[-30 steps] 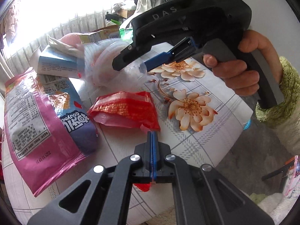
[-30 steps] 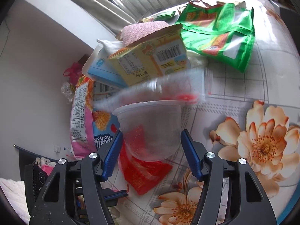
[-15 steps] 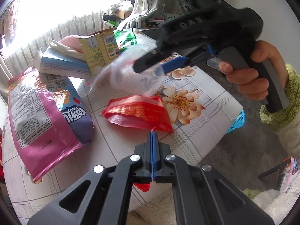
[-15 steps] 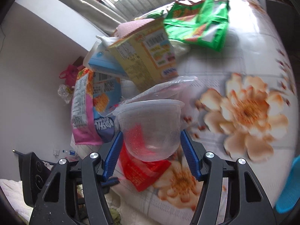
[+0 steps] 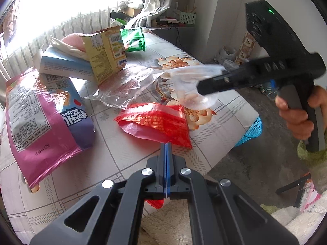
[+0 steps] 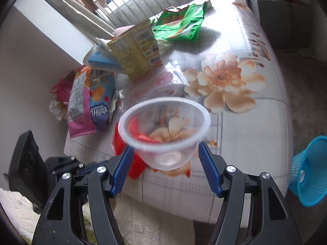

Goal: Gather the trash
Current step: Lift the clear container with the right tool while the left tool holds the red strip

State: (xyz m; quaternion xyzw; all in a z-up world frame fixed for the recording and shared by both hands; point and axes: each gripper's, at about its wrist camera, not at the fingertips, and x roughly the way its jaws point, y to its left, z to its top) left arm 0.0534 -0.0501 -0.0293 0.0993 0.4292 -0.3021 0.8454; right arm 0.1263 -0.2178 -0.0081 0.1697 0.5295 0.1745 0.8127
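Right gripper point(image 6: 165, 163): your fingers are opening; the clear plastic cup point(image 6: 164, 128) sits between them, centre frame.
Left gripper point(image 5: 166, 169): your fingers are fully closed, clamping the red wrapper point(image 5: 155, 120), lower centre.

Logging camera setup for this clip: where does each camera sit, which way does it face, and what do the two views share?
Left wrist: sits on the left tool, looking down across the table at wrappers; its shut jaws pinch the red wrapper; the person's hand holds the right tool.
Right wrist: sits on the right tool, looking down over the table edge; its jaws are opening with the clear cup between them.
Shared: red wrapper, clear cup, yellow carton, pink bag, blue basket.
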